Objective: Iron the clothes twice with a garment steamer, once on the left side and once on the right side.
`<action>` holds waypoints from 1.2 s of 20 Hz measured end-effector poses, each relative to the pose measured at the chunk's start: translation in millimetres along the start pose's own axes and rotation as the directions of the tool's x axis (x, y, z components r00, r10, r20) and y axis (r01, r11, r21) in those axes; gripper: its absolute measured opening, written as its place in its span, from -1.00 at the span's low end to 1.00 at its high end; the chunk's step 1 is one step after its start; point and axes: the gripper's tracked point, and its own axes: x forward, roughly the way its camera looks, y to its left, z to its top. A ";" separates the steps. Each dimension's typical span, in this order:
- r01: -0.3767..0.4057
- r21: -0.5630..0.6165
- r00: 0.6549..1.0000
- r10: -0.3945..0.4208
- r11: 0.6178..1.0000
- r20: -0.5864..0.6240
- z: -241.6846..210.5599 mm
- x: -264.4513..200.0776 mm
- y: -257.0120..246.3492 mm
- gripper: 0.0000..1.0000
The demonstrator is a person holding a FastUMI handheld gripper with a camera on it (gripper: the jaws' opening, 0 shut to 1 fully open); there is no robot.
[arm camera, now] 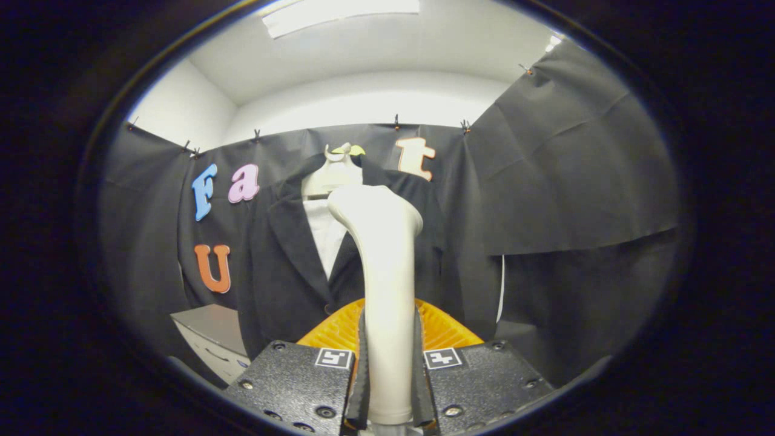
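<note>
At lower centre, the tool [387,369] clamped both fingers on the white garment steamer [382,254], head upright. A dark jacket [284,266] hung just beyond, at centre. Steady vertical strokes down each side would likely work best.

The garment steamer [387,284] looks like smooth cream plastic with a soft satin sheen, and light glints faintly along its flared head. The claw [390,375] grips its handle from both sides; the claw's finger pads [362,375] look like dark, ribbed rubber, matt and slightly rough. The finger blocks are black with a pebbled, grainy finish, set with shiny metal screws. Beyond them lies an orange ridged piece [339,330], seemingly glossy plastic. The jacket [284,272] is dark, matt woven cloth, with a white shirt [324,233] of smooth fabric inside. The hanger [333,172] looks like pale, smooth plastic. The grey box [212,339] appears matt.
</note>
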 end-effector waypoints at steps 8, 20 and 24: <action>0.024 -0.044 0.999 -0.022 0.999 0.048 28.9 78.4 -16.8 -0.40; 0.052 -0.088 0.998 -0.054 0.995 -0.021 -23.7 98.1 -10.0 -0.40; 0.050 -0.110 0.997 -0.057 0.993 -0.059 -57.0 75.0 -15.4 -0.40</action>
